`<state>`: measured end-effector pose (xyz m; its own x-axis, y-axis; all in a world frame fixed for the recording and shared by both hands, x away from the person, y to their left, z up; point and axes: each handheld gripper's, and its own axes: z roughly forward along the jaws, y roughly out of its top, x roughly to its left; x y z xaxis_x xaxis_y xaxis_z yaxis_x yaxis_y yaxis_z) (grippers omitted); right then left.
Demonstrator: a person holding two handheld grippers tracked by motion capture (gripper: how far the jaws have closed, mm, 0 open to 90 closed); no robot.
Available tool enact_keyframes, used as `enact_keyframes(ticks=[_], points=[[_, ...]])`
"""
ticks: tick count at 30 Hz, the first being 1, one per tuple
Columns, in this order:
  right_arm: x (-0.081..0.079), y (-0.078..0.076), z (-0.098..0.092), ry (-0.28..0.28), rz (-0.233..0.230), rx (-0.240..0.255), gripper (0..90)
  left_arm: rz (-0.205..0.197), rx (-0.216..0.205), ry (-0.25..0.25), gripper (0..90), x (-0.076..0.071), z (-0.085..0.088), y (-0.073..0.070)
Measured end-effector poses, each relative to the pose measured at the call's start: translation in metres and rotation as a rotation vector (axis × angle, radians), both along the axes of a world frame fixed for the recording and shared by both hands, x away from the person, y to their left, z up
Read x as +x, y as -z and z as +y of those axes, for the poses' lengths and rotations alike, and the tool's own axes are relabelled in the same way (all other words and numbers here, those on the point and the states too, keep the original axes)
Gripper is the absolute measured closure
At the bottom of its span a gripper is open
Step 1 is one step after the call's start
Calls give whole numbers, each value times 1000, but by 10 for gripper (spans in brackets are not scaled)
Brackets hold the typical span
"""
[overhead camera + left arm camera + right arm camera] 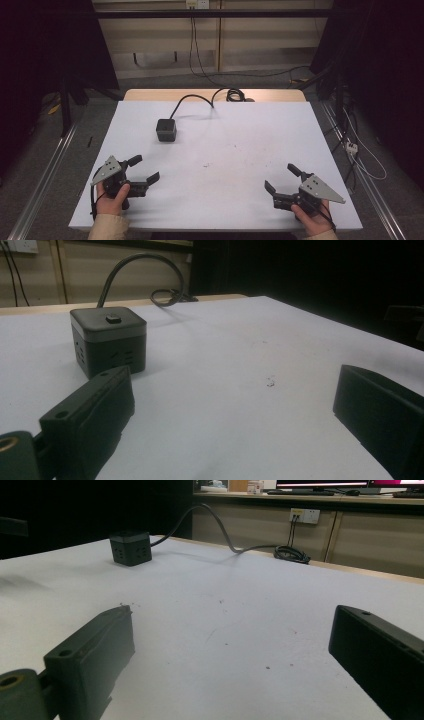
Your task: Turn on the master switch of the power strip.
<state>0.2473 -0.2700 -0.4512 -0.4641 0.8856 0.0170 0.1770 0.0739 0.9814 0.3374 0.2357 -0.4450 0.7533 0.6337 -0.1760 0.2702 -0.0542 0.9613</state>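
Resting low near the table's (pixel 215 200) front edge, the left gripper (pixel 146 169) and right gripper (pixel 283 179) both gape wide, holding nothing. The black cube socket (pixel 166 130) sits far-left on white, its cable (pixel 192 98) trailing back; no lettering is legible. Dark curtains flank the room.

High view: fixed above my near edge, facing forward and down over the whole white table (pixel 215 165). Left tongs view: low, just above the surface at near left, facing far and rightward, close to the black cube socket (pixel 108 340). Right tongs view: low at near right, facing far and leftward. All three share the cube and its cable (pixel 200 522).
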Motion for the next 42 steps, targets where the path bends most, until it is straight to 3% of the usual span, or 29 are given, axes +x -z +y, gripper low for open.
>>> enact_keyframes(ticks=[9,23,26,29,33,42], points=[[-1,0,-1,-1,-2,0,35,-14,-10,-25,26,5,-5,-5],[-1,1,-2,-2,-3,5,34,0,22,-125,36,34,-14,-8],[-1,1,-2,-2,-3,5,34,1,17,-131,46,38,-15,-8],[-2,0,-2,-3,-4,5,34,-7,42,-136,51,43,-17,-9],[-2,0,-2,-5,-3,6,35,-5,17,-143,56,47,-21,-8],[-2,0,-2,-5,-4,6,34,-15,35,-146,67,57,-25,-9]])
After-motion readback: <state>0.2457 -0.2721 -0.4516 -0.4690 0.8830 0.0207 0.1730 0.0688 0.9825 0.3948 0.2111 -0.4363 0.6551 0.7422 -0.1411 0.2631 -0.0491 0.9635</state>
